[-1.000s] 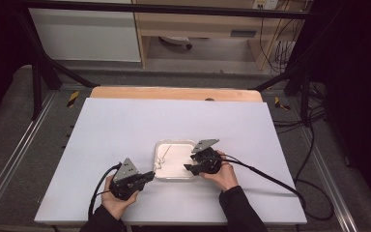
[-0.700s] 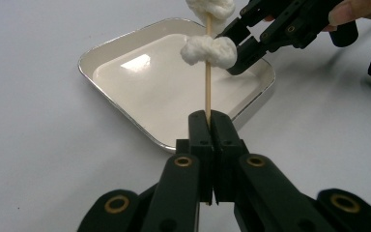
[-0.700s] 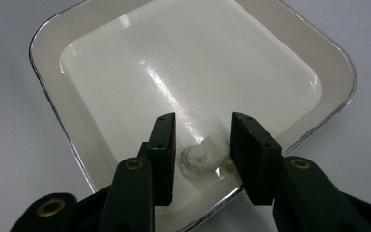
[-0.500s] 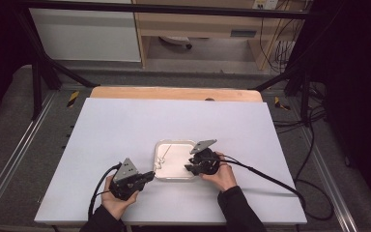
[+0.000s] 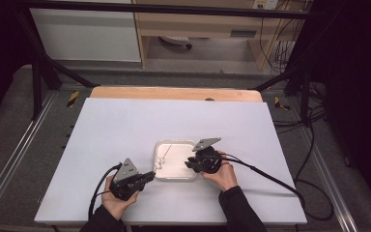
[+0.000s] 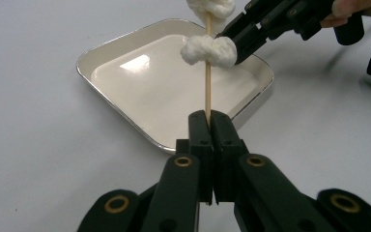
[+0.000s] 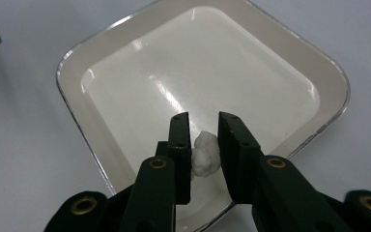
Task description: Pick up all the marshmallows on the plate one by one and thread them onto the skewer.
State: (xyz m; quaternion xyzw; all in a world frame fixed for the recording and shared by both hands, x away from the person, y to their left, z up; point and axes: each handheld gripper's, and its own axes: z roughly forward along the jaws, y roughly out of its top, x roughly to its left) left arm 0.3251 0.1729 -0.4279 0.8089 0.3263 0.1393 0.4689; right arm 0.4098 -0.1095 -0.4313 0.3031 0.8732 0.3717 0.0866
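in the high view, a white tabletop point(image 5: 125, 125) carries a shallow white tray point(image 5: 176, 169) with rounded corners, set near the person's edge. the left tool point(image 5: 147, 177) sits just off the tray's left side, held in the person's left hand point(image 5: 116, 200), its tip aimed toward the tray. a thin wooden skewer point(image 5: 163, 155) slants up from that tip across the tray's left part, with small white lumps on it that are too small to read here. the right tool point(image 5: 189, 163) is over the tray's right part, in the right hand point(image 5: 222, 175), and a black cable point(image 5: 265, 174) trails from it across the tabletop to the right.

in the left gripper view, the left tool point(image 6: 211, 118) is clenched on the skewer point(image 6: 207, 87), the jaws pressed together with the stick rising straight out between them. a white cotton-like wad point(image 6: 208, 50) is threaded on the skewer above the tray point(image 6: 125, 43), and a second wad point(image 6: 210, 8) sits higher on it at the top edge. the right tool point(image 6: 234, 43) comes in from the upper right, its tip touching the lower wad's right side.

in the right gripper view, the right tool point(image 7: 204, 128) looks down over the tray point(image 7: 77, 130). its jaws are parted, with a wad point(image 7: 206, 154) between them, close against the left jaw; whether they actually pinch it i cannot tell.
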